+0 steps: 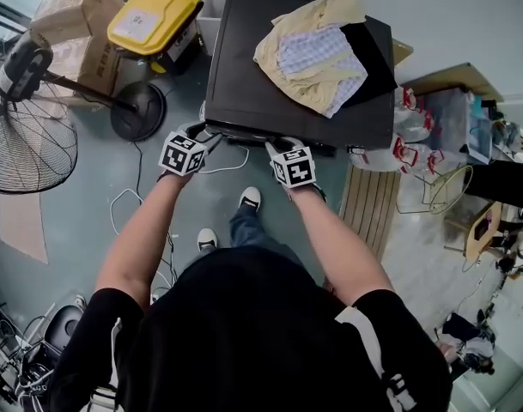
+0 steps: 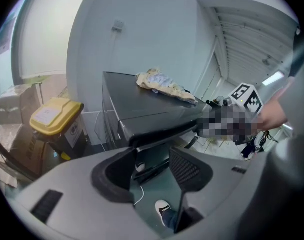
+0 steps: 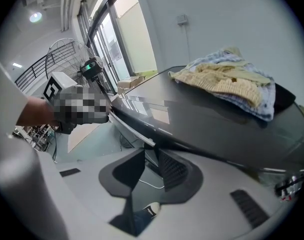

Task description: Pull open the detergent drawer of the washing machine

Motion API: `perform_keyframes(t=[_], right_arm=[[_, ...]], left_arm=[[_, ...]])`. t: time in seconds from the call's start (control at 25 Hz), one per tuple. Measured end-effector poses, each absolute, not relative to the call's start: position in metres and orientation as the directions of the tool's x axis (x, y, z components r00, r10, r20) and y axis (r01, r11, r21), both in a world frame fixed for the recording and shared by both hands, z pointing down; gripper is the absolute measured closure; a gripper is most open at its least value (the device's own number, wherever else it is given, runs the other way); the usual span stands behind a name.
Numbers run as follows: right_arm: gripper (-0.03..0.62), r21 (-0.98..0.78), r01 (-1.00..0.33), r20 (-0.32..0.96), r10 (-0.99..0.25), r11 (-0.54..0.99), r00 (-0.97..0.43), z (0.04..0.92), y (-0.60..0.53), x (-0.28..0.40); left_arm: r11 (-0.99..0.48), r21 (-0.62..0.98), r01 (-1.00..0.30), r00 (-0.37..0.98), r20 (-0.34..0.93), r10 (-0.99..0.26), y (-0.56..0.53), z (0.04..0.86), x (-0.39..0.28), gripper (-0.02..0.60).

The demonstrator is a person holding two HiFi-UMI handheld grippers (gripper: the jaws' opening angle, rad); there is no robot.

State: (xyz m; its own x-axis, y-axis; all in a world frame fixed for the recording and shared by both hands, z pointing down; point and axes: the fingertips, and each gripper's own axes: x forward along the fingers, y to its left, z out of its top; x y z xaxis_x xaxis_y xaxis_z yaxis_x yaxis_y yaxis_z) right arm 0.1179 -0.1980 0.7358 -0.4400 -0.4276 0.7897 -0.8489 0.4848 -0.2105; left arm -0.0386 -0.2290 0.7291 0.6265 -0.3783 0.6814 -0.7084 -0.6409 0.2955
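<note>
A black washing machine (image 1: 270,75) stands below me with a pile of yellow and checked clothes (image 1: 317,45) on its lid. Both grippers are at its upper front edge. My left gripper (image 1: 203,136) is at the left corner; in the left gripper view its jaws (image 2: 151,156) stand wide apart, with a dark front panel (image 2: 152,164) under the lid's lip showing between them, untouched. My right gripper (image 1: 282,147) is near the middle of the front. Its jaws (image 3: 152,156) stand closer together, tips just under the silver trim (image 3: 134,131), with only floor and cable in the gap. I cannot make out the drawer itself.
A yellow bin (image 1: 152,17) and cardboard boxes (image 1: 76,7) stand left of the machine, with a standing fan (image 1: 25,118) nearer me. A white cable (image 1: 124,200) lies on the floor. Plastic bags (image 1: 416,136) and a slatted board (image 1: 370,204) are on the right. The person's shoes (image 1: 250,198) are in front.
</note>
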Motion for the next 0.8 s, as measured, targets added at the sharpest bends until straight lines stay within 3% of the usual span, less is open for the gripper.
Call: perform_keyframes(t=[0.8], right_arm=[[0.511, -0.222, -0.822, 0.797, -0.389, 0.524, -0.463, 0.735, -0.176, 0.120]], left_arm=[[-0.585, 0.353, -0.730, 0.637, 0.662, -0.395, -0.209, 0.725, -0.042, 0.404]])
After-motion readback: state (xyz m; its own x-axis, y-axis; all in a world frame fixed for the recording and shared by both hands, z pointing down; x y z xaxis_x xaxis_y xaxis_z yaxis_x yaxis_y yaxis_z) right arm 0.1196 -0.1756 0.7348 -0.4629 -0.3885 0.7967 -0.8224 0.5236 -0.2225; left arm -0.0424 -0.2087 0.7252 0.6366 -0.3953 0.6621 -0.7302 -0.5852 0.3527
